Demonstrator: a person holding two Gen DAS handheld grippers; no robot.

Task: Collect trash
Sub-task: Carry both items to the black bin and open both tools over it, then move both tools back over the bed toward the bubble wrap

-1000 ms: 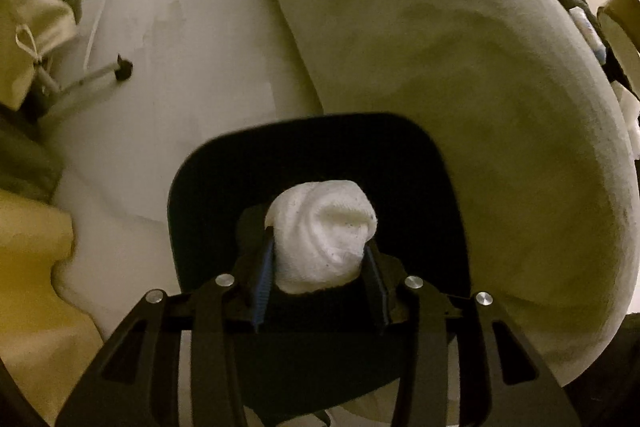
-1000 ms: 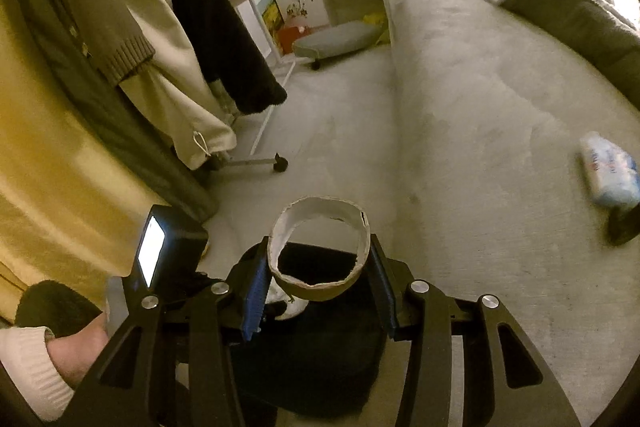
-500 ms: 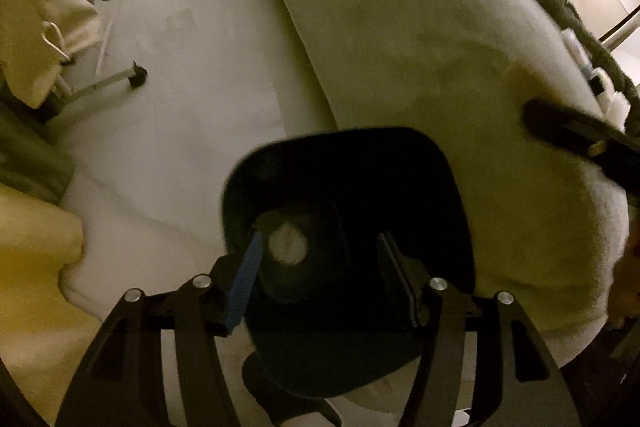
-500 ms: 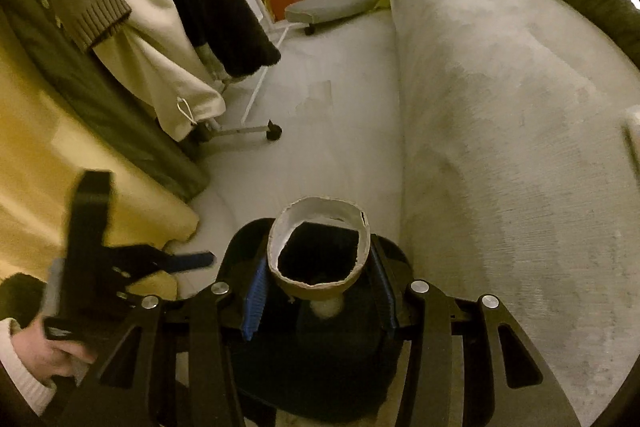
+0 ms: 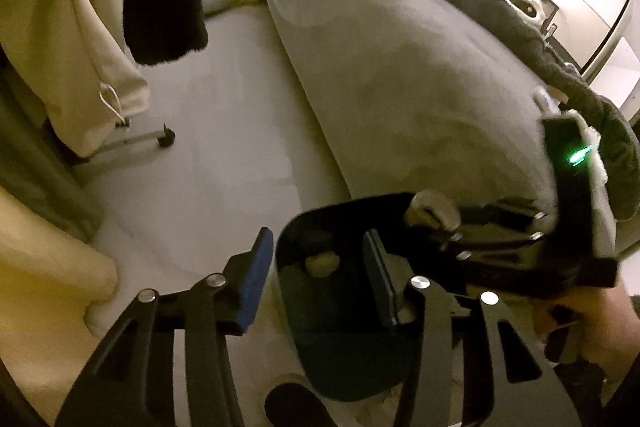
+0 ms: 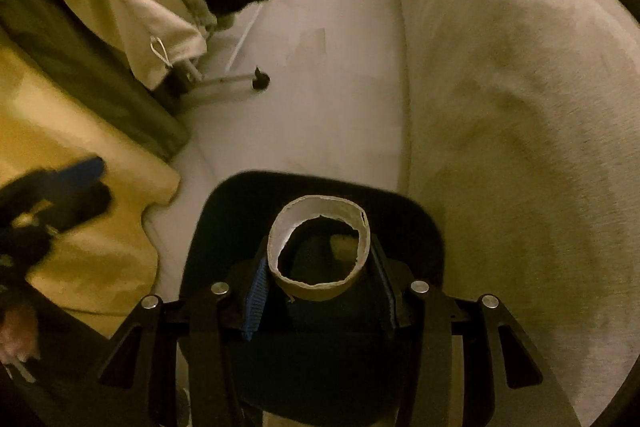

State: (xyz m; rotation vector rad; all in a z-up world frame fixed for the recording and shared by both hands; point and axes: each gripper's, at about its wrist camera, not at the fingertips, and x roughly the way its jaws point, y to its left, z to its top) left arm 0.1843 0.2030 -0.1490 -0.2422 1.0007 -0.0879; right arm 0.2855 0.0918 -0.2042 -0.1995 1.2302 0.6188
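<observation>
The step in hand is the drop into the bin. The right gripper (image 6: 318, 291) hangs directly over the dark, round-cornered plastic waste bin (image 6: 224, 223), which stands on the pale floor (image 6: 320, 99) between the light grey bed (image 6: 520, 107) and a yellow cloth (image 6: 80, 187). Its jaws are clamped on a short cardboard tube with a white inner wall (image 6: 320, 239), one blue-padded finger against each side, the tube's open end facing the camera. Through the tube, a small pale wad of trash (image 6: 344, 245) shows lying at the bottom of the bin.

In the left wrist view the left gripper (image 5: 316, 279) sits off the bin's left edge, one finger outside the rim and one over the opening. Its jaws are closing with nothing held between them; only the bin's interior and the same pale wad show in the gap. At the right of that view a person's hand (image 5: 592, 331) carries the other gripper, the tube at its tip poised over the bin's far rim.

The next move, as I judge it, calls for the right jaws to part so the tube falls straight in; it already looks well centred over the opening. Being light and hollow, it may cling to a pad or glance off the rim if let go while tilted. The empty left gripper seems free to seek out more trash.
</observation>
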